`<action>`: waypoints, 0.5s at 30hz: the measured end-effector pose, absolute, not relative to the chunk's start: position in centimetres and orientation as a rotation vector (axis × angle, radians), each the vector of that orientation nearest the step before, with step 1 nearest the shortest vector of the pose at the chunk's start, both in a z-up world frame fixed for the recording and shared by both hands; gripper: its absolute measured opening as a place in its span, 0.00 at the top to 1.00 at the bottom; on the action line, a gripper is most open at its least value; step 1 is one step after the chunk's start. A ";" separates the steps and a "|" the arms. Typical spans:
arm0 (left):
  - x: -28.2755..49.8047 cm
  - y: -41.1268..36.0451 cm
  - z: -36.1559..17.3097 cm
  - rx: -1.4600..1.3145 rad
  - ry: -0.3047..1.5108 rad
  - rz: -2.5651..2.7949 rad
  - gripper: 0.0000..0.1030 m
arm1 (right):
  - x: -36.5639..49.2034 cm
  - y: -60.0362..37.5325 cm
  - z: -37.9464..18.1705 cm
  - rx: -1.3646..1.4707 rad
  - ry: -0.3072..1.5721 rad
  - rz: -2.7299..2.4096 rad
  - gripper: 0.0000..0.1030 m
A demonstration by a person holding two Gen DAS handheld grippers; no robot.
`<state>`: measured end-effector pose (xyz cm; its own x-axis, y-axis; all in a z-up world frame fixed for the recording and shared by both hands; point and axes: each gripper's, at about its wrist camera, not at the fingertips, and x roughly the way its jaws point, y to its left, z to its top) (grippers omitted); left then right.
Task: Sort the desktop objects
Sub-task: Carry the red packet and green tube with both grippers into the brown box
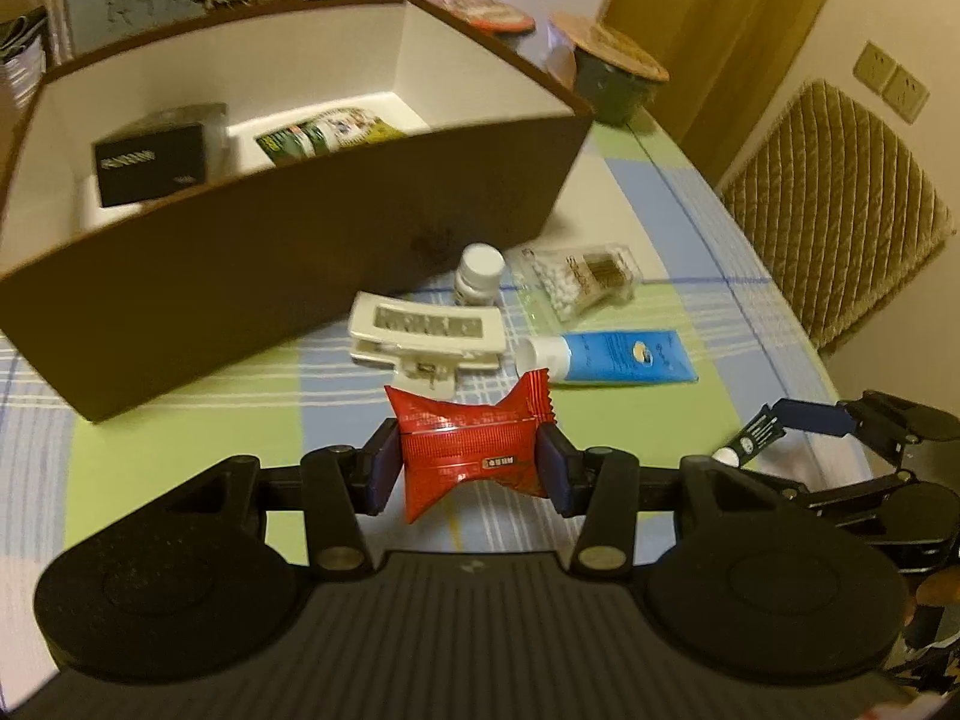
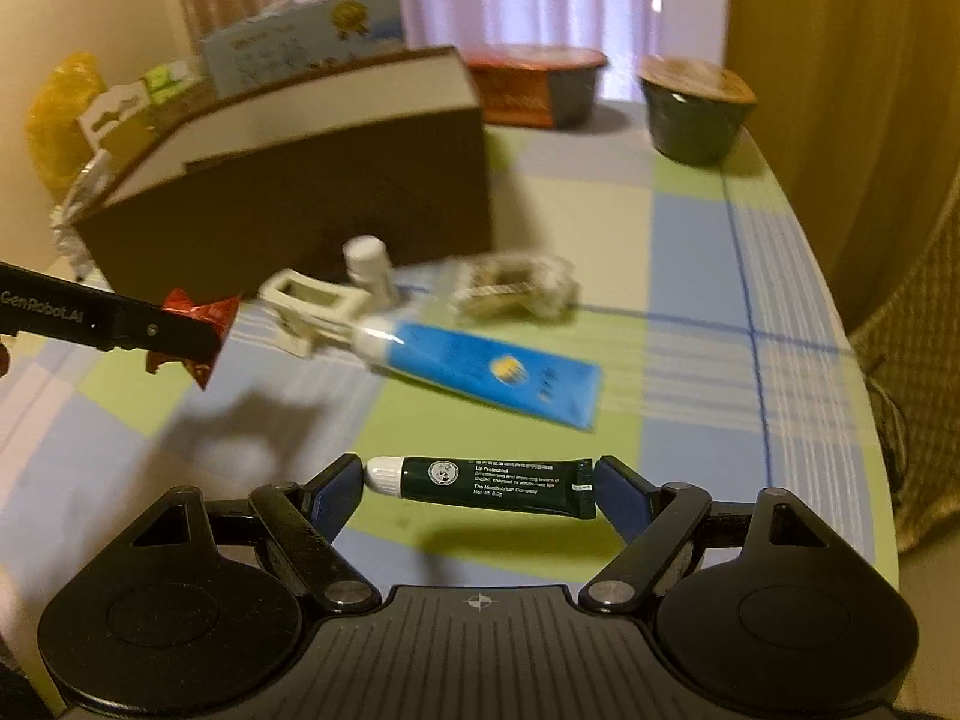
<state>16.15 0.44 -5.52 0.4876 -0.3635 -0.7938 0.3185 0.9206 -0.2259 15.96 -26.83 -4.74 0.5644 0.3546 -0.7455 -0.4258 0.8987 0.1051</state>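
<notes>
Worktop [image 2: 690,276] under checked cloth, its curved right edge close beside a quilted chair back [image 1: 840,210]; open cloth to the right of the blue tube [image 2: 480,372], clutter packed against the front wall of the brown box [image 1: 288,264] (white clip [image 1: 420,336], white-capped bottle [image 1: 477,273], clear swab packet [image 1: 579,279]). Left gripper [image 1: 468,468] tilted downward, lifted clear of the cloth, fingers [image 1: 384,462] clamped on the sides of a red sachet [image 1: 468,450], long axis running away from the camera toward the box. Right gripper [image 2: 480,489] likewise pitched down and raised, fingers [image 2: 336,495] spread wide yet pressing both ends of a dark green lip-balm tube [image 2: 492,486], long axis crosswise, white cap pointing left. Box interior holding a black carton [image 1: 153,162] and a printed packet [image 1: 324,132].
</notes>
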 end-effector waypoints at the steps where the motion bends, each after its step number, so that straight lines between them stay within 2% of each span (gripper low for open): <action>1: 16.0 0.8 -5.0 -0.055 0.966 -0.412 0.59 | 16.0 -26.5 -4.4 -0.091 0.850 0.476 0.22; 15: 16.5 5.0 1.1 -0.076 0.821 -0.355 0.59 | 20.0 -21.1 1.5 -0.059 0.731 0.683 0.22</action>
